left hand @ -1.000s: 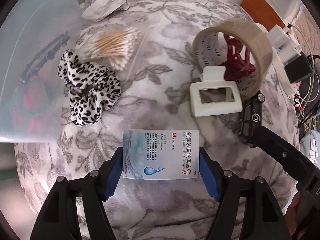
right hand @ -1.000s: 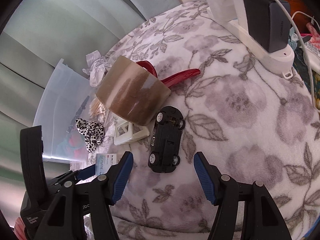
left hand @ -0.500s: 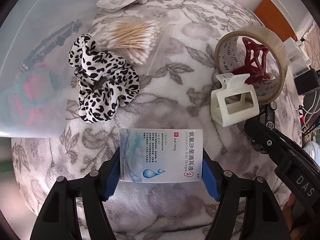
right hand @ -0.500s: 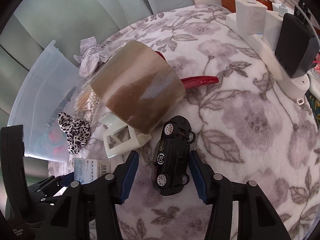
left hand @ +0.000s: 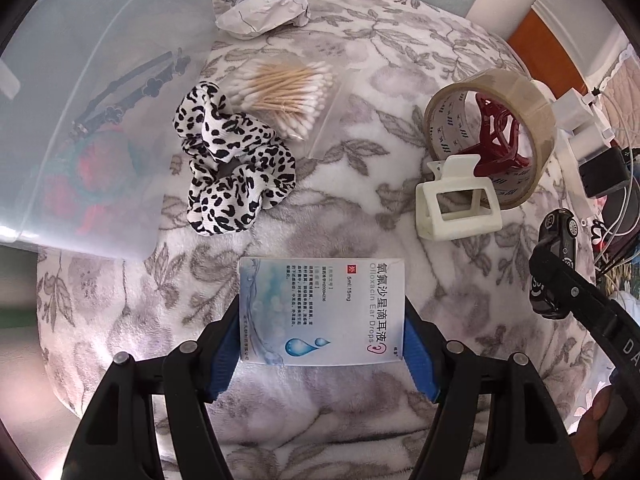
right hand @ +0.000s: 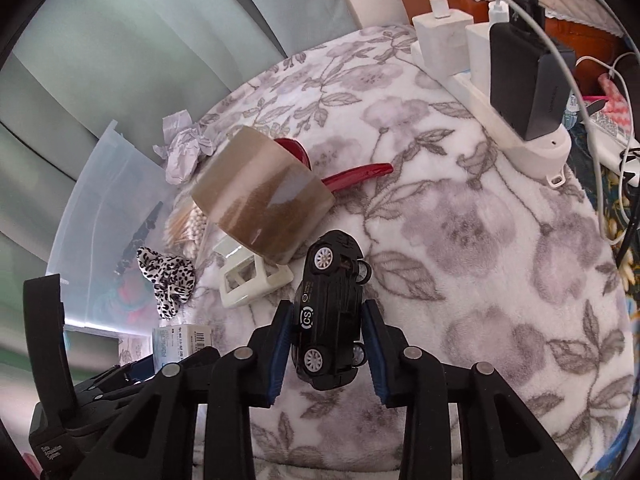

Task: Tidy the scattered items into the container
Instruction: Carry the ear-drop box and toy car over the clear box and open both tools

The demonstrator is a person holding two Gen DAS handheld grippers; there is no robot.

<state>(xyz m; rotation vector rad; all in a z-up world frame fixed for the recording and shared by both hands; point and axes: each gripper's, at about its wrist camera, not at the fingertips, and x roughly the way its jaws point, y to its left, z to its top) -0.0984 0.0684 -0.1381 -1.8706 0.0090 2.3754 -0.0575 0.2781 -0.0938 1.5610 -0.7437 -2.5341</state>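
My left gripper [left hand: 322,344] is shut on a blue and white ear drops box [left hand: 320,312], held above the floral blanket. My right gripper [right hand: 328,344] is shut on a black toy car [right hand: 330,312], tilted and lifted. The clear plastic container [left hand: 80,120] is at the left and holds a black hairband and a red-green item. On the blanket lie a leopard scrunchie [left hand: 232,172], a bag of cotton swabs [left hand: 288,96], a white hair claw [left hand: 456,208], a tape roll [left hand: 492,136] around a red clip [left hand: 500,140], and crumpled paper [left hand: 264,4].
A white power strip [right hand: 500,92] with chargers and cables runs along the blanket's right edge. The right gripper and its car [left hand: 556,264] show at the right of the left wrist view. Green curtains hang behind the container.
My right gripper moved in over the toy car, closed on it and lifted it. My left gripper kept hold of the box and drew back and up a little.
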